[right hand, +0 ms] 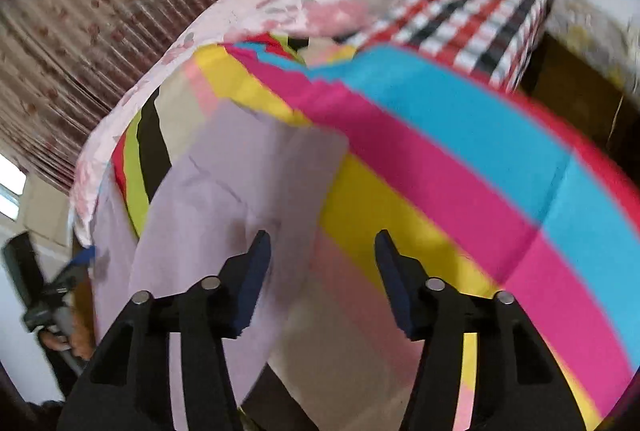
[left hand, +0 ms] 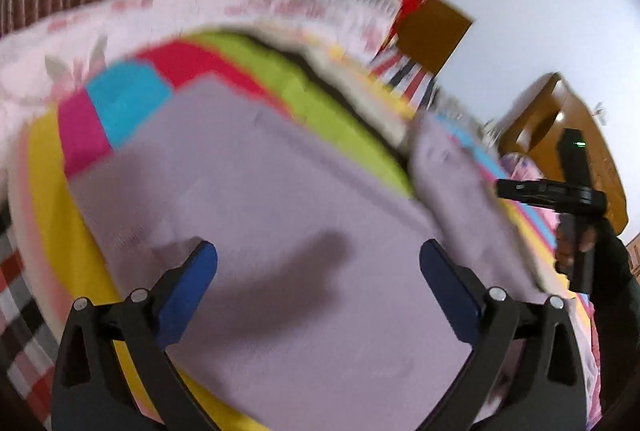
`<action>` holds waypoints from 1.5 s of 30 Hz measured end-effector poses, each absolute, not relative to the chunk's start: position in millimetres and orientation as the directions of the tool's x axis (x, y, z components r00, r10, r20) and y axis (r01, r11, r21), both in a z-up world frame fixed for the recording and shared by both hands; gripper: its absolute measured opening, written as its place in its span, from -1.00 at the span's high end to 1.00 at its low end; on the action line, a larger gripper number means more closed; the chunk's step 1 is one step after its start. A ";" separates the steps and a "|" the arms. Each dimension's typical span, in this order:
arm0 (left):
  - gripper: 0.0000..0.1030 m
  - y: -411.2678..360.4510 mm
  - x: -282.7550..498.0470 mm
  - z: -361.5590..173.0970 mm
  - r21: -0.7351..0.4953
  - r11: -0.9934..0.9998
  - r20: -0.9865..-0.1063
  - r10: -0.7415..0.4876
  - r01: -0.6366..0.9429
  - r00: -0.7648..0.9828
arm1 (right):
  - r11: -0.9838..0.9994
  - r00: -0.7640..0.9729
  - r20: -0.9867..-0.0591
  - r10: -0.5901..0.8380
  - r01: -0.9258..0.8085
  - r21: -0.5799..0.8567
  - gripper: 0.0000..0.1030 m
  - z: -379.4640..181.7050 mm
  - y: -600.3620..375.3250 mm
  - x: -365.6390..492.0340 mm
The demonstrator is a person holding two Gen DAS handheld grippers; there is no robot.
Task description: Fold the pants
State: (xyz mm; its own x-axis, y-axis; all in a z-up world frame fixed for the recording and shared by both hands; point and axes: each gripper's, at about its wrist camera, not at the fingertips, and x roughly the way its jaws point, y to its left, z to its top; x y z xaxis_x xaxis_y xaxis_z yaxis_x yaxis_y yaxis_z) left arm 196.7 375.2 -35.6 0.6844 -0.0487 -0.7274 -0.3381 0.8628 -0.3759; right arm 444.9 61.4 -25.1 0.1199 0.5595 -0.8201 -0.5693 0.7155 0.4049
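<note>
Left gripper (left hand: 318,255) w/ blue-padded fingers (left hand: 192,287) spread wide, holding nothing, over pale lilac fabric pants (left hand: 280,231). Pants lie flat on bed's multicolour striped sheet (right hand: 460,159). Right gripper (right hand: 322,243) also spread, empty, at pants' edge. Both views blurred.
</note>
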 end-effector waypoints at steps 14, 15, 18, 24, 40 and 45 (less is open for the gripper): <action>-0.96 383.1 158.1 -22.4 -0.411 0.837 -0.651 0.008 -0.361 0.759 | 0.614 0.202 -0.733 0.650 -0.708 0.349 0.76 37.0 100.5 393.9; -0.96 389.3 147.5 -18.7 -0.444 0.821 -0.624 0.006 -0.360 0.782 | 0.583 0.203 -0.712 0.672 -0.737 0.341 0.76 54.7 108.1 379.9; -0.96 407.4 119.5 -18.1 -0.554 0.743 -0.554 0.009 -0.377 0.832 | 0.459 0.176 -0.677 0.715 -0.848 0.264 0.76 106.7 161.3 320.5; -0.96 434.5 71.7 -27.8 -0.609 0.633 -0.541 0.111 -0.479 0.834 | 0.197 -0.104 -0.680 0.726 -0.916 0.350 -0.28 114.1 256.5 242.0; -0.49 415.1 124.3 -44.0 -0.671 0.660 -0.555 -0.146 -0.337 0.819 | 0.312 0.019 -0.749 0.662 -0.916 0.252 0.12 24.1 256.2 331.8; -0.19 417.0 132.2 -55.4 -0.725 0.594 -0.540 -0.178 -0.348 0.822 | 0.194 -0.042 -0.752 0.657 -0.955 0.223 0.12 15.9 281.2 333.0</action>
